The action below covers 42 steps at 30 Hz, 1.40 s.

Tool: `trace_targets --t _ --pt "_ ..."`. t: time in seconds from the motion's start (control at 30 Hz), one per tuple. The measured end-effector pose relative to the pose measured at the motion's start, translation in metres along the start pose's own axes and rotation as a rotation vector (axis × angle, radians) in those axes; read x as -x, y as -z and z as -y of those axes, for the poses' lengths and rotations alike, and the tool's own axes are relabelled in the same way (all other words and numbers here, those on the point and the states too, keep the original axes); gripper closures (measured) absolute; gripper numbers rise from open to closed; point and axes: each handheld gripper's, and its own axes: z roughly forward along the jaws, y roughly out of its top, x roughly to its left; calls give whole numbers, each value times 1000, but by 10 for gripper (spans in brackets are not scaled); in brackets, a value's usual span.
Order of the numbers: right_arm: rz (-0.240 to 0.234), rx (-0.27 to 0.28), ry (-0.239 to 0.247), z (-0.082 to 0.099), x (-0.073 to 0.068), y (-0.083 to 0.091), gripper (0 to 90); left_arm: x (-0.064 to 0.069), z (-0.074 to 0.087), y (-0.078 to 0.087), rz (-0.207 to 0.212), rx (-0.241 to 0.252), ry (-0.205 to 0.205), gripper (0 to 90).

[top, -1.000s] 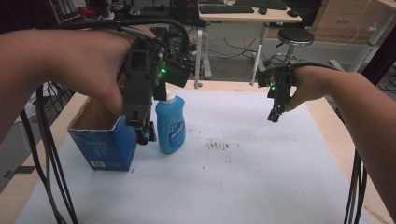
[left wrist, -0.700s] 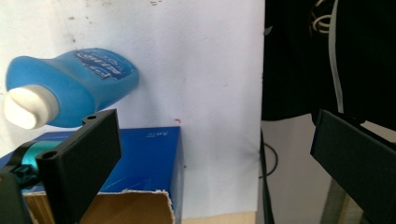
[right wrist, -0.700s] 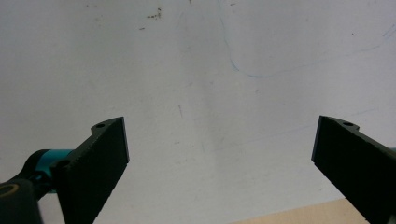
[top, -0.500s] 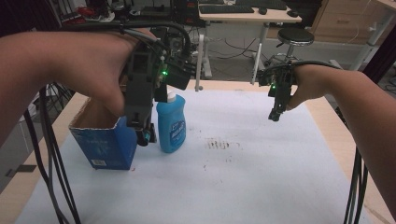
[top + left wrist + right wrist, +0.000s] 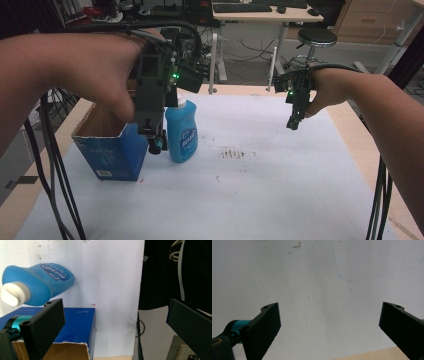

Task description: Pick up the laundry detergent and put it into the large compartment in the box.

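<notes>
Your left gripper (image 5: 156, 145) hangs with its jaws spread wide and empty, directly over the near right corner of the open blue box (image 5: 107, 150). The blue bottle (image 5: 181, 131) with the white cap stands upright on the counter (image 5: 280, 200), just beside the box's right side. Your right gripper (image 5: 294, 122), well to the right of the box, hovers above bare counter, jaws wide apart, holding nothing.

The left tool (image 5: 156, 142) has edged slightly toward the person, beside the blue bottle (image 5: 181, 132); little else has moved.
</notes>
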Motion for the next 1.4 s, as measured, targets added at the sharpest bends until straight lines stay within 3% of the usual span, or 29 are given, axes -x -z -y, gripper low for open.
trace_targets --t 0.1,0.17,0.2,0.3,0.33,0.37,0.53,0.57,0.6,0.67,0.7,0.8,0.87,0.9,0.97,1.17,1.4 --pt "0 21 -10 1 1 3 29 -1 -1 0 -11 -3 34 20" --pt "2 25 -6 2 2 4 29 -1 -1 0 -11 -3 34 19" --pt "2 27 -13 3 2 4 29 -4 -2 3 -24 -5 78 20" --pt "0 24 -20 5 3 4 29 -8 -2 6 -25 3 136 20" --pt "0 22 -22 6 3 3 29 -8 -2 6 -25 3 136 20" --pt "-1 21 -20 6 4 3 29 -12 -2 8 -25 14 181 20" --pt "-4 11 -15 5 4 1 29 -21 1 8 -37 16 288 20" --pt "-4 11 -15 5 4 1 29 -21 1 8 -37 16 288 19" --pt "-4 15 -13 4 4 1 29 -25 2 8 -33 26 338 19" --pt "-7 22 -18 3 5 1 29 -27 3 8 -33 30 357 19" --pt "-9 25 -14 2 6 1 29 -33 6 11 -36 52 427 19" --pt "-11 24 -17 1 7 0 29 -40 10 13 -25 82 505 20" --pt "-13 24 -17 1 7 -1 29 -40 10 13 -25 82 505 19" --pt "-13 22 -14 1 7 -1 29 -45 11 14 -21 109 571 20" --pt "-14 25 -17 1 7 0 29 -49 11 14 -22 117 607 20" --pt "-9 26 -18 3 7 1 29 -59 7 9 -22 113 678 19" --pt "-7 31 -23 3 5 3 29 -71 4 -4 -27 107 732 19"
